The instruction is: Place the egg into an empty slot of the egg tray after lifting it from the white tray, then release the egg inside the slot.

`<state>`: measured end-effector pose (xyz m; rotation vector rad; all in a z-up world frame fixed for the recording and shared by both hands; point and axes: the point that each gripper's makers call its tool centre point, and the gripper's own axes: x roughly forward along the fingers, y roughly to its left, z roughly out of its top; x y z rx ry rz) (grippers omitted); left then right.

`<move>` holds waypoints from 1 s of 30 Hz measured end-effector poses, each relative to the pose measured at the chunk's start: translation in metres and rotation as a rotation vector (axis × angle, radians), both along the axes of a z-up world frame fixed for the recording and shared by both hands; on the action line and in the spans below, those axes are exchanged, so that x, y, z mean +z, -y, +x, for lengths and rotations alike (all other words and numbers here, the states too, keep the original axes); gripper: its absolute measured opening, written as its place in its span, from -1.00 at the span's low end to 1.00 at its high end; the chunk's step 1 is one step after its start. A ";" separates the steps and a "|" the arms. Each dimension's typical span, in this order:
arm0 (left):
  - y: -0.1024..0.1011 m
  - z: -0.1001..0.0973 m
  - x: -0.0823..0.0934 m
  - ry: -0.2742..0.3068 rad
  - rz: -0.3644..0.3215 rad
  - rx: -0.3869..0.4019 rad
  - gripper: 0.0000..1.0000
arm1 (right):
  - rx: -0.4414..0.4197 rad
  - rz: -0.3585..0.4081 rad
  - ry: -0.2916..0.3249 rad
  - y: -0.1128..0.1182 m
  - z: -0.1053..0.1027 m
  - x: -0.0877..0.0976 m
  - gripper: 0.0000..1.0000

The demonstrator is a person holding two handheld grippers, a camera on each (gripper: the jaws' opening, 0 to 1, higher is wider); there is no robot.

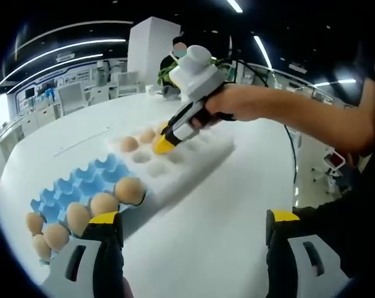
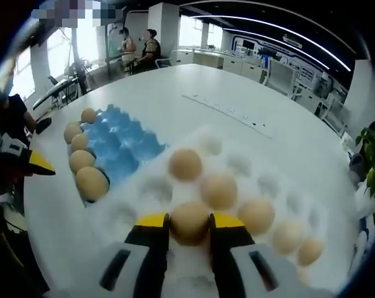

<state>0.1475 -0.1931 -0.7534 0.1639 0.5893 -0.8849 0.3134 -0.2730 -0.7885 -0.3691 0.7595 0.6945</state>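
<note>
Down at the bottom of the right gripper view, we see the right tongs (image 2: 189, 225) clenched on an egg (image 2: 189, 218), their yellow tips pressed against its two sides while it still sits low over the white tray (image 2: 249, 186). Around it we count more eggs in the white tray's hollows, one just ahead and others trailing off to the right. Beyond lies the blue egg tray (image 2: 122, 146), touching the white tray, with a row of eggs along its far-left edge and its other slots bare. From the left gripper view, we see the left tongs (image 1: 190, 226) spread wide, grasping nothing, hovering above the counter (image 1: 206, 248) just beside the egg tray. A hand (image 1: 237, 102) guides the right tongs down onto the white tray.
</note>
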 end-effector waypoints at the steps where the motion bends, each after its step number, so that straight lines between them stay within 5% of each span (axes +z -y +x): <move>1: 0.000 0.001 0.001 0.006 0.001 0.001 0.94 | 0.002 0.003 0.002 0.001 0.000 0.000 -0.47; 18: 0.001 0.013 0.006 0.017 -0.019 0.014 0.96 | 0.002 0.034 0.062 0.000 -0.001 0.012 -0.48; 30: -0.020 0.024 0.012 0.032 -0.033 0.076 0.96 | -0.016 0.091 0.091 0.003 -0.001 0.033 -0.48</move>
